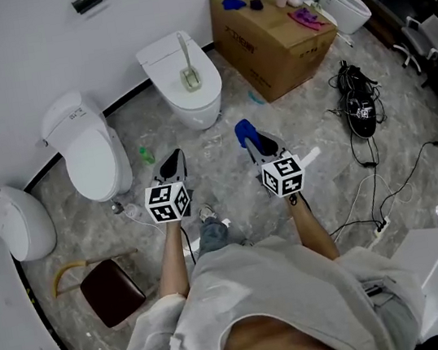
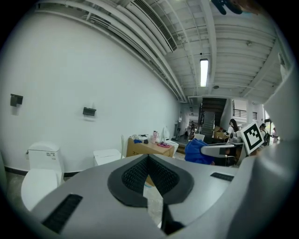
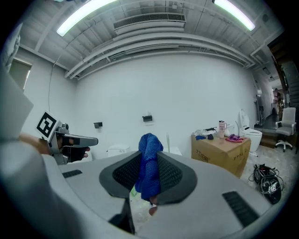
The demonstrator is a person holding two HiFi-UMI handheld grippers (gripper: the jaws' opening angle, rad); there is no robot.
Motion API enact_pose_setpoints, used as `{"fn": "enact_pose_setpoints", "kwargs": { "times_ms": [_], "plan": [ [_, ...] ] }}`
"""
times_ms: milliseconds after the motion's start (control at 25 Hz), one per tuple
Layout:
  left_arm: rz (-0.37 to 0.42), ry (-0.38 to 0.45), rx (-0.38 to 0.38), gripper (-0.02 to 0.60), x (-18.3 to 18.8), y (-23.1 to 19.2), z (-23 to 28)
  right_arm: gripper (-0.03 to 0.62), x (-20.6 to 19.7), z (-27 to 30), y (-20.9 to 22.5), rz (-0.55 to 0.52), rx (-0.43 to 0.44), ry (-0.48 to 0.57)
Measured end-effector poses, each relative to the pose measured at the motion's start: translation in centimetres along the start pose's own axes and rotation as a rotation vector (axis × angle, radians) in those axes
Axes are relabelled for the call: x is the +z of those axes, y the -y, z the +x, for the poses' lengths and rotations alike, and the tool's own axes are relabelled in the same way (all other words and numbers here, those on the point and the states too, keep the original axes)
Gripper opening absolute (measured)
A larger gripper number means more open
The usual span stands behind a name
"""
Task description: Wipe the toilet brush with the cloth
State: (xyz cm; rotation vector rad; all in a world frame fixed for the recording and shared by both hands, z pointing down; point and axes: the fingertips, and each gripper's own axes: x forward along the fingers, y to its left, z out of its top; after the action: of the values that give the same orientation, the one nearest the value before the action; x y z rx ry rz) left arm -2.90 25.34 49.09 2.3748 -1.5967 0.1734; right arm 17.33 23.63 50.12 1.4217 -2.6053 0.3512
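Note:
The white toilet brush (image 1: pixel 184 55) stands upright in its holder on the closed lid of a toilet (image 1: pixel 206 104) against the wall. Its thin handle also shows in the right gripper view (image 3: pixel 167 142). A blue cloth (image 1: pixel 243 131) is pinched in my right gripper (image 1: pixel 254 144), a short way in front of that toilet; in the right gripper view the cloth (image 3: pixel 149 163) sticks up between the shut jaws of the right gripper (image 3: pixel 149 179). My left gripper (image 1: pixel 174 159) is held beside it to the left, and in its own view the left gripper (image 2: pixel 148 161) is shut with nothing in it.
Two more toilets (image 1: pixel 90 153) (image 1: pixel 19 223) stand along the wall at left. A cardboard box (image 1: pixel 273 36) with small items on top sits at back right, another toilet (image 1: pixel 344 3) beyond it. Black cables (image 1: pixel 357 111) lie on the floor at right, a brown stool (image 1: pixel 109 290) at lower left.

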Motion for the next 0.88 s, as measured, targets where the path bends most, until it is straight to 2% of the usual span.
{"fn": "enact_pose_setpoints", "kwargs": {
  "times_ms": [440, 640, 880],
  "plan": [
    [0.009, 0.041, -0.05, 0.018, 6.1, -9.5, 8.1, 0.101, 5.3, 11.2, 0.8, -0.018, -0.057, 0.016],
    [-0.004, 0.04, -0.069, 0.018, 7.2, -14.1, 10.6, 0.101, 6.4, 15.3, -0.2, -0.03, -0.081, 0.011],
    [-0.004, 0.029, -0.107, 0.018, 7.7, -16.8, 13.2, 0.101, 6.4, 17.8, -0.1, -0.025, -0.127, -0.007]
  ]
}}
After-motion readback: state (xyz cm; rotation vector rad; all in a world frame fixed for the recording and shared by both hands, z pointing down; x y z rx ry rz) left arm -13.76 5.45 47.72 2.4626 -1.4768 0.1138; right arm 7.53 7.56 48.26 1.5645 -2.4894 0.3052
